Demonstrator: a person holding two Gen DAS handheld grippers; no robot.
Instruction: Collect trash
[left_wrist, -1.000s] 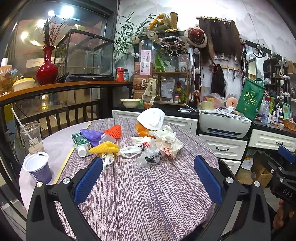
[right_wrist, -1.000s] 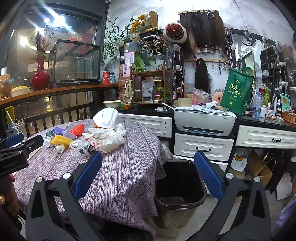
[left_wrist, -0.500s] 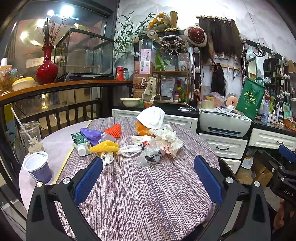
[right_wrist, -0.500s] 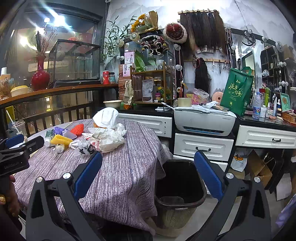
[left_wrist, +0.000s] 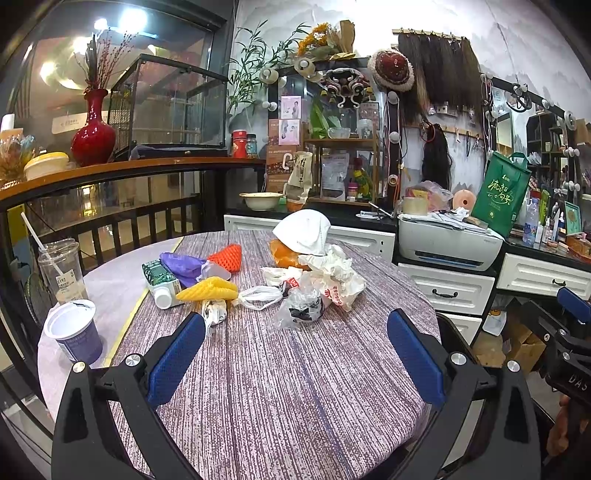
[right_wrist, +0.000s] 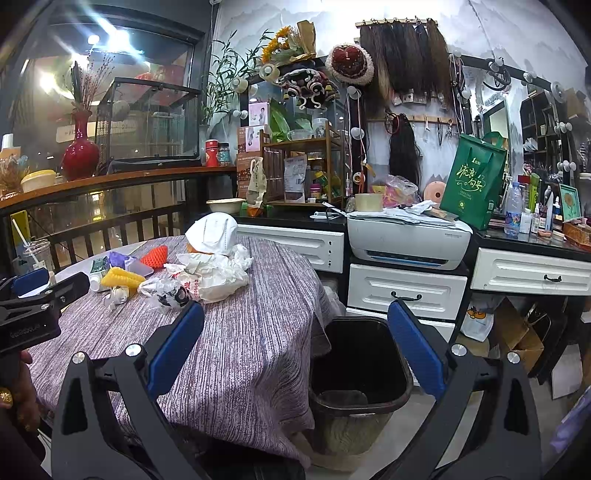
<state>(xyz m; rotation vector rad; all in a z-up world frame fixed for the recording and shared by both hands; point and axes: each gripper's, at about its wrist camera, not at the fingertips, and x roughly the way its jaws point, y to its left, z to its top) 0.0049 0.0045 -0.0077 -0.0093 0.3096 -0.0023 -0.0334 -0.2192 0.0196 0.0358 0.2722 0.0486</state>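
Both the left gripper (left_wrist: 295, 354) and the right gripper (right_wrist: 295, 350) are released, jaws spread wide and empty, hovering short of the trash pile (left_wrist: 295, 280) that lies mid-surface (left_wrist: 295, 387) on a ribbed purple cloth. The dark bin (right_wrist: 360, 365) stands on the floor just beside it. Crinkled plastic bags (left_wrist: 303, 306) and tissue are thin and slippery; a pinch may catch only one layer, dragging or scattering the yellow foam net (left_wrist: 208, 290) nearby.

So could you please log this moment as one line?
left gripper: open, empty | right gripper: open, empty | trash pile: on table | bin: beside table
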